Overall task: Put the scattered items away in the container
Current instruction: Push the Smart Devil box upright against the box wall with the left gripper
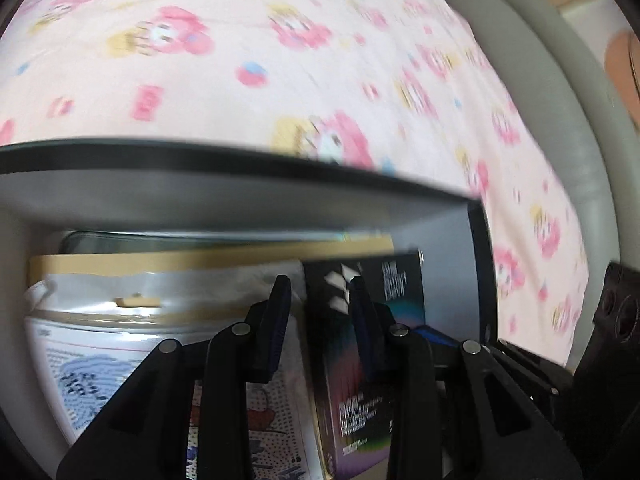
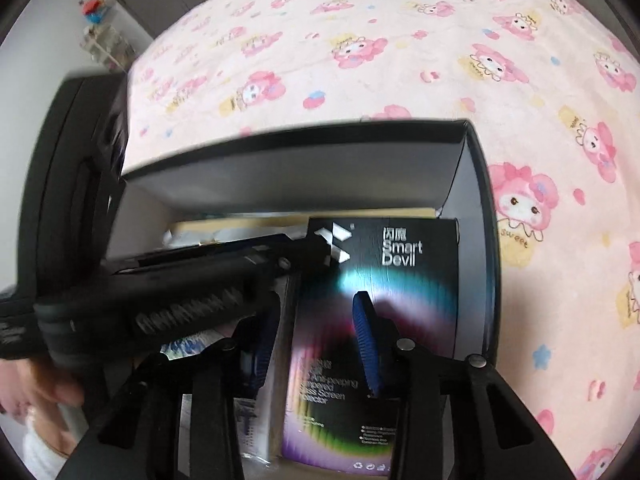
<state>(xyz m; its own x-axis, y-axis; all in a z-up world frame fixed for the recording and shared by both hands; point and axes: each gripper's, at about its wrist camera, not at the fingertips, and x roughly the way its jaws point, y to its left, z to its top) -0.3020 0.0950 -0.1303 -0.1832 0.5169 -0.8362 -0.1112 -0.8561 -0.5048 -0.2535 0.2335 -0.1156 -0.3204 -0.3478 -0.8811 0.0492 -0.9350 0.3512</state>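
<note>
Two grippers, both over the same box, neither one clamping anything.

Right gripper: jaws part-way apart, pads bare. One finger hangs over the face of the Smart Devil screen-protector box, the other sits just off its left edge. It straddles that edge but isn't pinching it. My read: placing or nudging, not carrying.

Left gripper: a narrower gap, also nothing between the pads. In the right wrist view it comes in from the left, its tip at the protector box's top-left corner. Can't tell if it touches. It's probably there to square the box against the wall. A person's hand shows at its handle.

The protector box is already in the container, lying face-up along the right wall. Left of it is a clear plastic bag holding a dotted pattern sheet. Behind that lies a kraft cardboard piece, with something dark and glossy at the back, too blurred to name.

The container sits on a pink cartoon-print bedsheet. No loose items show on the visible sheet, so the task looks nearly done.
</note>
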